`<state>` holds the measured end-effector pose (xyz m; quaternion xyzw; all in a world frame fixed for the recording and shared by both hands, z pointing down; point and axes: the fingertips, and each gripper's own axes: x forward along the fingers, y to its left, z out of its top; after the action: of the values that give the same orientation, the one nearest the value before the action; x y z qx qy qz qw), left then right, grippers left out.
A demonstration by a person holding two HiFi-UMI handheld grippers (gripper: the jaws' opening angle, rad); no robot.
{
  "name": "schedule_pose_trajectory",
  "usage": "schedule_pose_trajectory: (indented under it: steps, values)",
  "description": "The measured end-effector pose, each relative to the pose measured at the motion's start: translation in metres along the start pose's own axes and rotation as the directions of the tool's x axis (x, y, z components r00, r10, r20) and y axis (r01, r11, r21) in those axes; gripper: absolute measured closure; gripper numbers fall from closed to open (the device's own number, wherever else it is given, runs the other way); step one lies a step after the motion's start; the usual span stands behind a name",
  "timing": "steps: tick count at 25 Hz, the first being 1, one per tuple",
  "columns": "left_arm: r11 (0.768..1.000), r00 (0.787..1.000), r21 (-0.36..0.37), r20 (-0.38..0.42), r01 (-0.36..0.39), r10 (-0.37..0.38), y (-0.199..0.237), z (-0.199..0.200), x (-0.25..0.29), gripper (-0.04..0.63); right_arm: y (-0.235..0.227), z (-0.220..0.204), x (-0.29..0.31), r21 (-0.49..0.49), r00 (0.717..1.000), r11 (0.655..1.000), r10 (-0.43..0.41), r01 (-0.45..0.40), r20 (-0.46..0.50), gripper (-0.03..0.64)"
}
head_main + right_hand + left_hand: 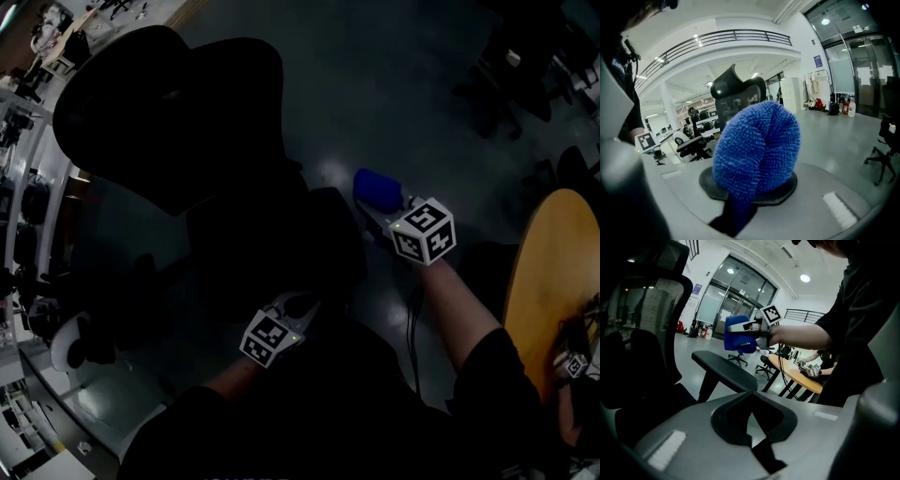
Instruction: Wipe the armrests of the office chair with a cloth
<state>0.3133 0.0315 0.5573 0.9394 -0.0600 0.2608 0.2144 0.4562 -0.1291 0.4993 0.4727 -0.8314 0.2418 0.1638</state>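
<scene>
Clenched on blue cloth [757, 145] at right gripper [749, 194]; closed, empty at left gripper [751, 423]; armrest [724, 371] just ahead, lost in dark head view.

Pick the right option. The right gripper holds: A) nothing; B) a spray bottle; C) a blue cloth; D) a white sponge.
C: in the right gripper view, the right gripper is shut on a bunched blue cloth.

The right gripper [382, 208] is holding a fuzzy blue cloth [375, 187] beside the black office chair [187, 122]. The left gripper [302, 305] is hovering lower down.
</scene>
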Motion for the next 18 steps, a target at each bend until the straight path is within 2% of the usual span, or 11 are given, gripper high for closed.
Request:
schedule_pose_trajectory:
  steps: [6, 10, 14, 18]
  values:
    - [0.999, 1.000, -0.044, -0.016, 0.024, -0.025, -0.012, -0.007, 0.024, 0.578, -0.025, 0.008, 0.043, -0.017, 0.996, 0.997, 0.077, -0.077, -0.038, 0.534]
    - [0.997, 1.000, -0.075, -0.013, 0.000, -0.001, -0.008, -0.007, 0.031, 0.578, -0.024, 0.010, 0.071, -0.017, 0.990, 0.991, 0.128, -0.130, -0.061, 0.534]
    - [0.994, 1.000, -0.105, -0.004, -0.013, 0.013, -0.005, -0.006, 0.033, 0.578, -0.017, 0.001, 0.095, -0.014, 0.981, 0.986, 0.166, -0.168, -0.102, 0.534]
    - [0.995, 1.000, -0.103, -0.012, 0.001, -0.002, -0.008, -0.008, 0.038, 0.578, -0.012, -0.017, 0.109, -0.028, 0.970, 0.982, 0.178, -0.185, -0.165, 0.534]
